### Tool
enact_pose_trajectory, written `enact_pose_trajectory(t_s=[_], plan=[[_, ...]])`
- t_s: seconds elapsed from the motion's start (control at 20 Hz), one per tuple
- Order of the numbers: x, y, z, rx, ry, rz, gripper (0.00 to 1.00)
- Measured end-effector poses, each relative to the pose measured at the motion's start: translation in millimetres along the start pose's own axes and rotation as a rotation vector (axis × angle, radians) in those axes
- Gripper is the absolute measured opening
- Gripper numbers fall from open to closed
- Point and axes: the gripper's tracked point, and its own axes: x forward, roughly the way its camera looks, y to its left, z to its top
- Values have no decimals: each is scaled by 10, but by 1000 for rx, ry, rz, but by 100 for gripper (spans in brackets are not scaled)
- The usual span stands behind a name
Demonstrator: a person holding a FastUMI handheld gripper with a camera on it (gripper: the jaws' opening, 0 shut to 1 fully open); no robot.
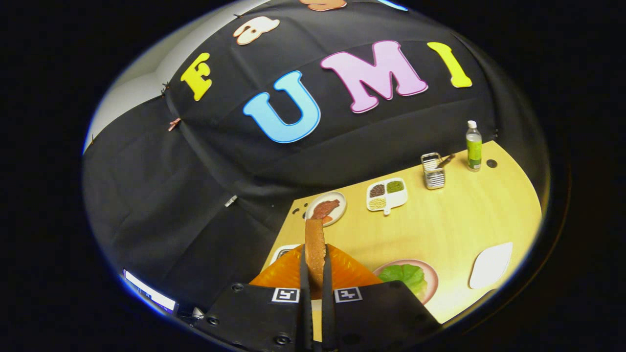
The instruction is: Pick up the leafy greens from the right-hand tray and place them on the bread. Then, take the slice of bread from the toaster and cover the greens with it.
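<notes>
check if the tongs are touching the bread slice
Touching. The gripper view shows the tongs closed on the bread slice, both fingers pressing its faces as it stands upright between them.

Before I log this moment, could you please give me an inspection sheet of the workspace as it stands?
Surface: pale wooden table, with small dark holes in it.
Job's things: bread slice held edge-on between the fingers; leafy greens on a pink plate, just ahead of the fingers, off to one side; orange toaster directly beneath the bread.
Clutter: plate of reddish food, divided dish of grains, wire rack, green-labelled bottle, white tray.
Grippers: gripper shut on the bread slice.
Cables: nothing seen.
Surroundings: black cloth wall behind the table.
</notes>
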Motion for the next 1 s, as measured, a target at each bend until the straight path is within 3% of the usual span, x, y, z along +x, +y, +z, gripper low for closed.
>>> enact_pose_trajectory(t_s=[0.3,0.55,1.0], plan=[[-29,-695,-134,36,0,-119,11],[130,-1018,-609,30,79,-192,11],[605,-1085,-1371,74,209,-177,11]])
